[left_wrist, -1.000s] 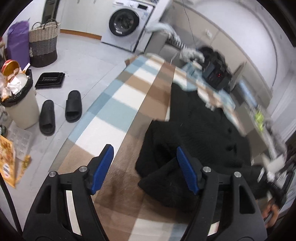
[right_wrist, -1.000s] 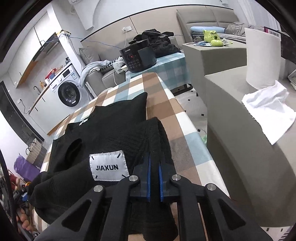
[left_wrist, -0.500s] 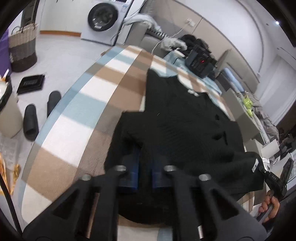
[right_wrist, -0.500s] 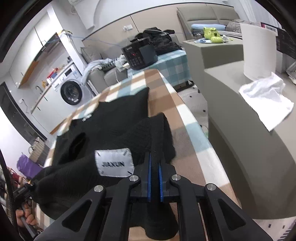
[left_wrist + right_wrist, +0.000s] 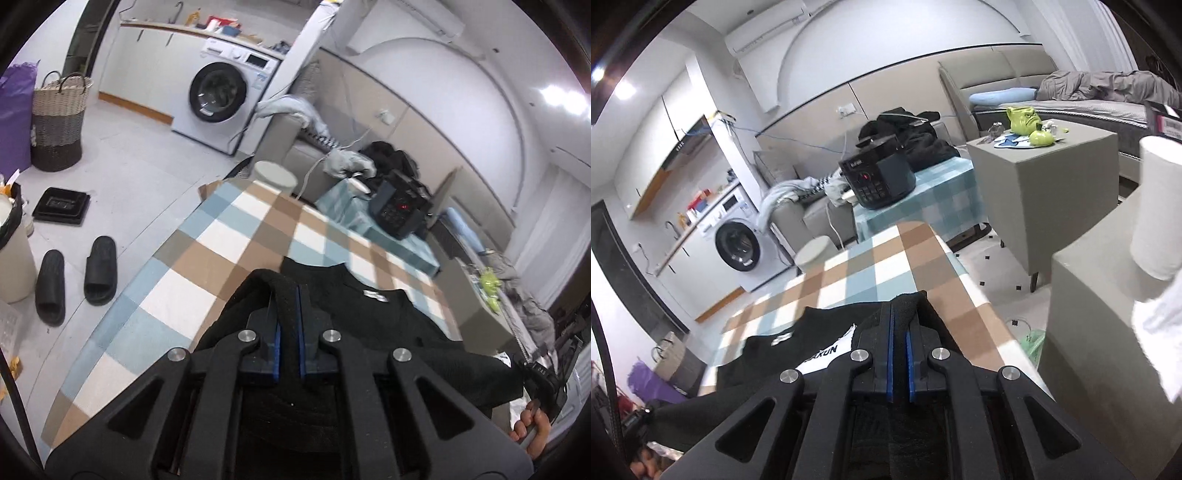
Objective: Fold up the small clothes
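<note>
Both tools, my left tool [image 5: 288, 325] and right tool [image 5: 900, 354], are pinching one edge of the black knit sweater [image 5: 388, 325] raised over the checked counter [image 5: 236, 236]; I judge it soft, light and droopy, best gripped at hem corners.

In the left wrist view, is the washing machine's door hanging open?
No, the washing machine has its round door shut flush against the front panel.
</note>
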{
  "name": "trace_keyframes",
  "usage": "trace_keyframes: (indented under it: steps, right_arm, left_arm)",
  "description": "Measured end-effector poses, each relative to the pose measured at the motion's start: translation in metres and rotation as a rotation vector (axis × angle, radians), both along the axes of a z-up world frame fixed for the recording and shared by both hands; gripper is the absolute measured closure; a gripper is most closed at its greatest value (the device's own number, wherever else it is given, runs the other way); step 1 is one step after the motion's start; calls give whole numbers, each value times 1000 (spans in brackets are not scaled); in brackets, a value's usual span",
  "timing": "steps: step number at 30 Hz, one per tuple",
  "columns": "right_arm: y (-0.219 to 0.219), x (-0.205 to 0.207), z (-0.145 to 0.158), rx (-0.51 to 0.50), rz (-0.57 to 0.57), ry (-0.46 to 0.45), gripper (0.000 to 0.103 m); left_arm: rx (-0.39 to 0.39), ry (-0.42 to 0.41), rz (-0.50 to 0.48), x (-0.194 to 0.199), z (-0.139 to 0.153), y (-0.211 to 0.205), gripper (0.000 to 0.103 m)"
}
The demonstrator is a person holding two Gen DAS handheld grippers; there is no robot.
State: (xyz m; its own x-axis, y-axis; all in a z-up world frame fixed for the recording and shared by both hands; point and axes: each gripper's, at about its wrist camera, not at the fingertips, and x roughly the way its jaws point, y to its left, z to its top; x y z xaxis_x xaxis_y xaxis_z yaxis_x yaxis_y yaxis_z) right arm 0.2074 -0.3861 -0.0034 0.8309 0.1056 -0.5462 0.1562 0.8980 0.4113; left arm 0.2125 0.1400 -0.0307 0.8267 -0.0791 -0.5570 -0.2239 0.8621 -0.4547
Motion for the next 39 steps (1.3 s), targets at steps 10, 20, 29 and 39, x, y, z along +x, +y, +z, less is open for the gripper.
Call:
trace_keyframes:
  steps: [10,20,29,39]
  right_arm:
    - [-19,-40,-54,53,22,205,63]
    - [-8,-113,-93,55,125,297,62]
    - [-2,-105,-97,19,120,286,62]
    - [11,-114,-93,-59,167,259,96]
  left_arm:
    - [23,188,13,-29,-49,4,44]
    - [23,278,-42,-91,-91,-20,44]
    - [-1,239,-87,-91,-92,-39,73]
    - [39,218,-88,-98,-84,-40,98]
